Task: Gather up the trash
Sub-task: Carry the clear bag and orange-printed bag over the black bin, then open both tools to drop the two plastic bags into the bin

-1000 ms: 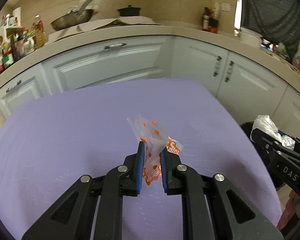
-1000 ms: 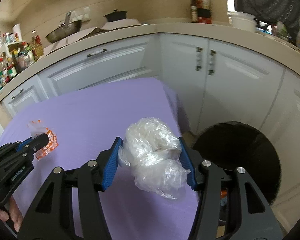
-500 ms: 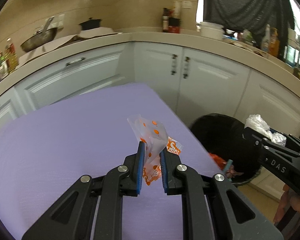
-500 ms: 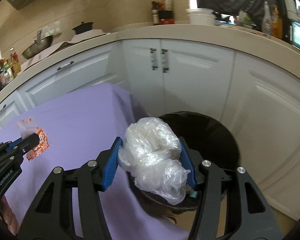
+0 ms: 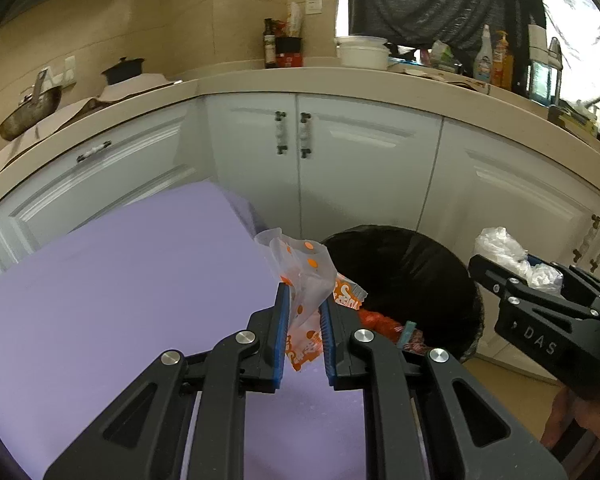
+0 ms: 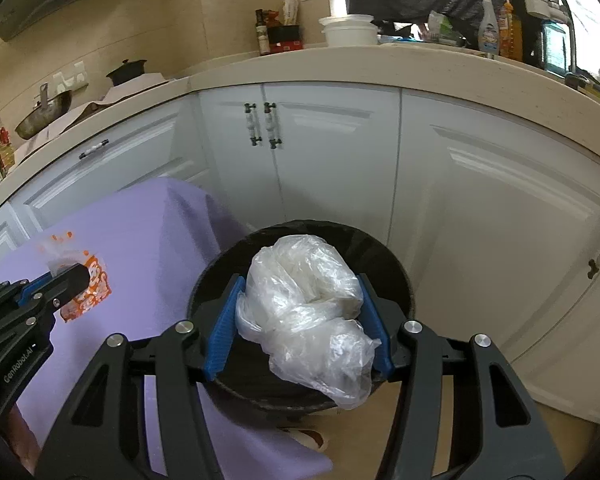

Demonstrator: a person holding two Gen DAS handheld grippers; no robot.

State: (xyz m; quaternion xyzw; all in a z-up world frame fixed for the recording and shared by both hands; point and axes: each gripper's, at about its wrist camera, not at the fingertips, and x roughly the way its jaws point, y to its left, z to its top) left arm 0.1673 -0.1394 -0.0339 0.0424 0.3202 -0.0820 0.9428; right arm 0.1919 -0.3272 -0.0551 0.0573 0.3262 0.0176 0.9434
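**Both grippers hold trash near the black bin**

The left gripper has its blue pads nearly together, pinched on an orange-dotted wrapper that is clear at the top and printed orange and white lower down. The wrapper sticks up between the fingertips and is held over the right edge of the purple table, close to the table's far right corner and just short of the bin. In the right wrist view the same wrapper hangs from the left gripper above the purple surface, to the left of the bin.

The right gripper stands about half open, its blue pads pressed against both sides of a crumpled clear plastic bag. The bag bulges above and sags below the fingers, and it hangs directly over the mouth of the black trash bin. From the left wrist view the right gripper shows at the right with the bag in its tips, beyond the bin's right rim.

The bin is lined with a black bag and stands on the floor just beside the table's right edge, in front of the white cabinets. Some red and orange rubbish already lies inside it. Part of a hand shows under the right gripper.
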